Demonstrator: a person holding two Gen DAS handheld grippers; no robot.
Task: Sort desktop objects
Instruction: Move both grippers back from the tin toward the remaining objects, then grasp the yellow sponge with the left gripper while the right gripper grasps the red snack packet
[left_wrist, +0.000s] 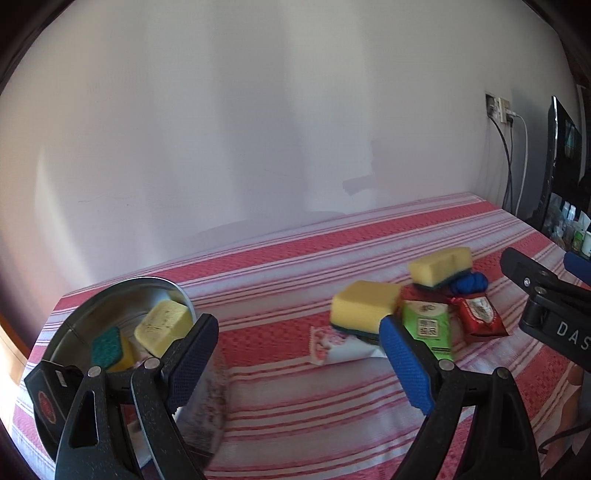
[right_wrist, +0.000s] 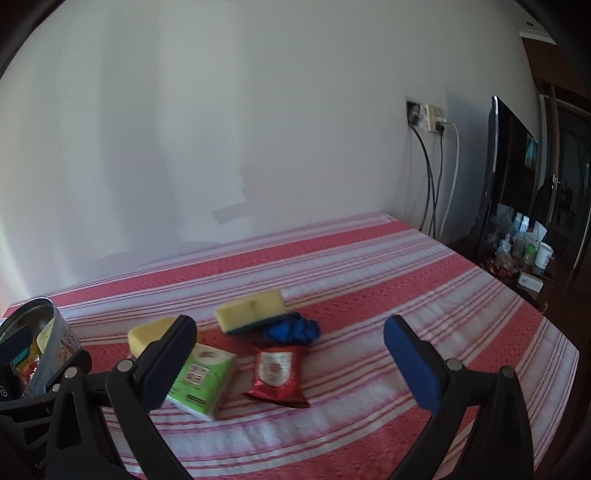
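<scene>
A round metal tin (left_wrist: 96, 310) stands at the left with yellow sponges (left_wrist: 162, 325) inside; it also shows in the right wrist view (right_wrist: 55, 343). A loose pile lies mid-table: two yellow sponges (right_wrist: 251, 310) (left_wrist: 364, 306), a green tissue pack (right_wrist: 201, 380), a red snack packet (right_wrist: 275, 374), a blue cloth (right_wrist: 293, 330) and a white packet (left_wrist: 340, 345). My left gripper (left_wrist: 299, 362) is open and empty between tin and pile. My right gripper (right_wrist: 291, 362) is open and empty, above the red packet and tissue pack.
The table wears a red and white striped cloth (right_wrist: 406, 280) and stands against a white wall. A wall socket with cables (right_wrist: 430, 120) and a dark monitor (right_wrist: 506, 177) are at the right, with small bottles (right_wrist: 524, 251) on a side surface.
</scene>
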